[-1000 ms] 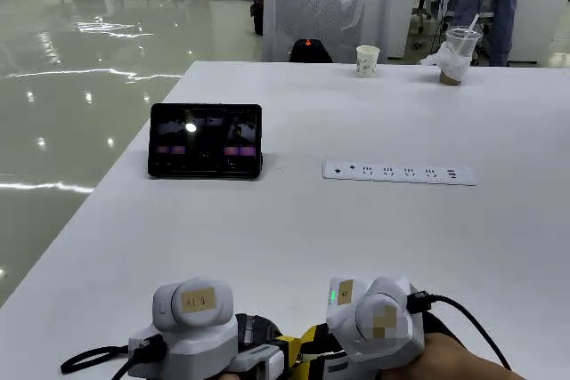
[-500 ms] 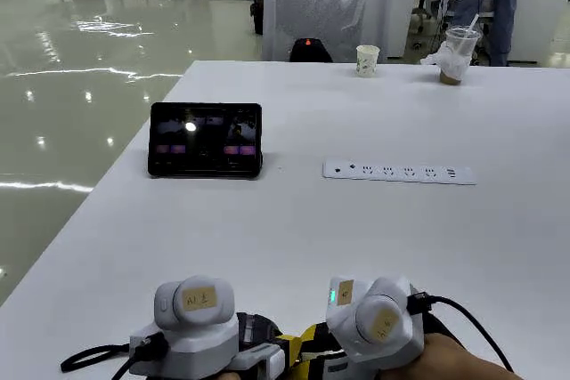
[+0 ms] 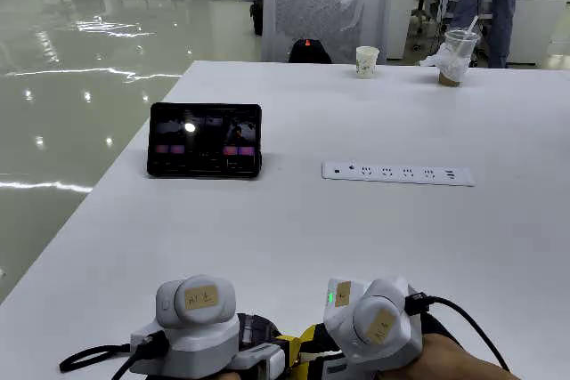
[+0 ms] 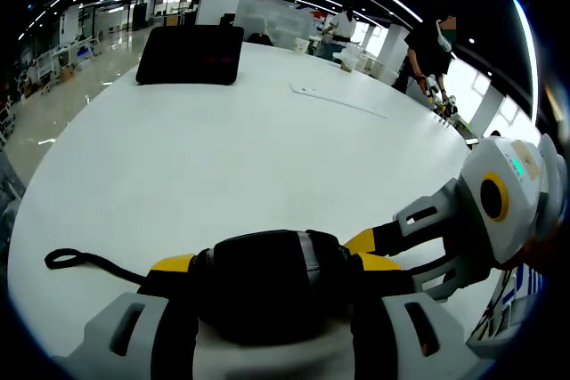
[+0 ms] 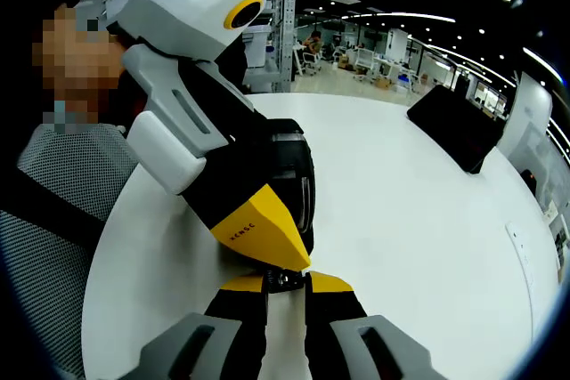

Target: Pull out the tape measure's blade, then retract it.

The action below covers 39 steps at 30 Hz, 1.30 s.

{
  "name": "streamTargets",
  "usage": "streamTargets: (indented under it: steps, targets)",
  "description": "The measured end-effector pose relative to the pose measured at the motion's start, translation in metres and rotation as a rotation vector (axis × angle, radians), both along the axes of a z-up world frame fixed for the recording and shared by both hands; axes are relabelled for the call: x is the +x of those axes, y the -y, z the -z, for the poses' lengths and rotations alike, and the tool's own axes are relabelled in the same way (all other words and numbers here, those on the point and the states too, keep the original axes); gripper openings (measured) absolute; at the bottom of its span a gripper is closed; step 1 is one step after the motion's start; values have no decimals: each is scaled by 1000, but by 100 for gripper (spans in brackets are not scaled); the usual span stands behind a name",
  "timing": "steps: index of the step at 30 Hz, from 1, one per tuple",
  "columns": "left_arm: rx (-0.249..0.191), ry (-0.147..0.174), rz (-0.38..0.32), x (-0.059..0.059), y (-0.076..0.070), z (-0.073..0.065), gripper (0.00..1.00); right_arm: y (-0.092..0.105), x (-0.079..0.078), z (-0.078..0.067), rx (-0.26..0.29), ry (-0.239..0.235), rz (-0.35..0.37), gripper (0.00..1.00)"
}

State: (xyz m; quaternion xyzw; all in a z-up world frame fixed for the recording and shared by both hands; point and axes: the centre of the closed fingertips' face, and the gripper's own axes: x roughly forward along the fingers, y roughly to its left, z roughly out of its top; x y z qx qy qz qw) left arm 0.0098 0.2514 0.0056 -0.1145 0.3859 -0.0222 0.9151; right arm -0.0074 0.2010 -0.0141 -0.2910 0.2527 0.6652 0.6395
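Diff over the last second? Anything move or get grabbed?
Nothing visibly changed. The left tongs stay clamped around the tape measure, and the right tongs stay pinched at its mouth. Tablet and power strip are unmoved; the head camera drifted very slightly.

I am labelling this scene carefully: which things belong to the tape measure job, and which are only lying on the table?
For the job:
tape measure, held in the left gripper
blade tip, pinched by the right gripper

Lying about:
tablet
power strip
paper cup
plastic cup with straw
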Motion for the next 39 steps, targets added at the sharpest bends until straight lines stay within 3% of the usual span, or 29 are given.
streamTargets:
  steps: [18, 39]
  targets:
    - [37, 12, 40, 1, -1, -5, 65, 5, 0, -3, 3, 7, 16, 22]
    - [54, 15, 100, -10, -6, -12, 70, 24, -1, -7, 10, 2, 53, 32]
